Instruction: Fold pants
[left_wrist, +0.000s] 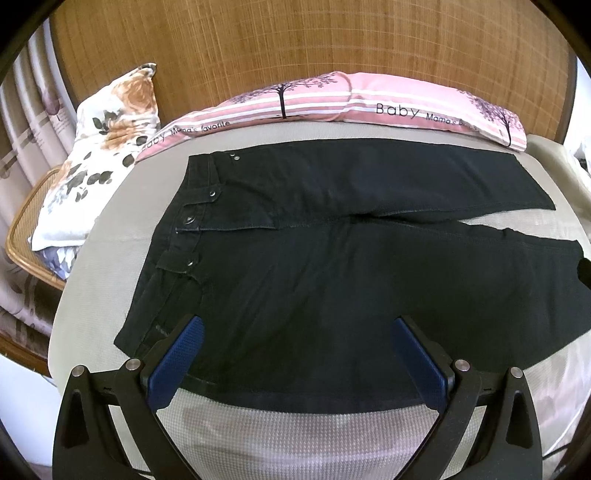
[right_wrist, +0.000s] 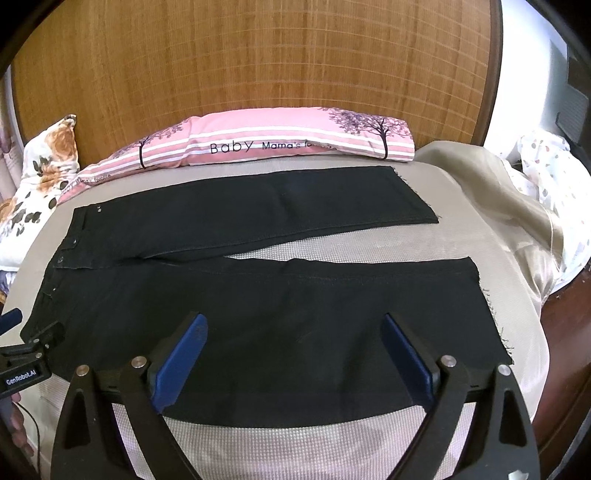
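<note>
pink pillow (right_wrist: 258, 144) reads "baby mama's", maybe "favorite"

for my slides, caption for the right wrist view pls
Open right gripper above black pants laid flat on a bed, legs apart.

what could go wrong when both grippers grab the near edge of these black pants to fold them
Both jaws are open over the near leg of the black pants. The left gripper or right gripper might also pinch the grey mesh sheet. The legs are splayed apart, so the hems may land misaligned.
</note>
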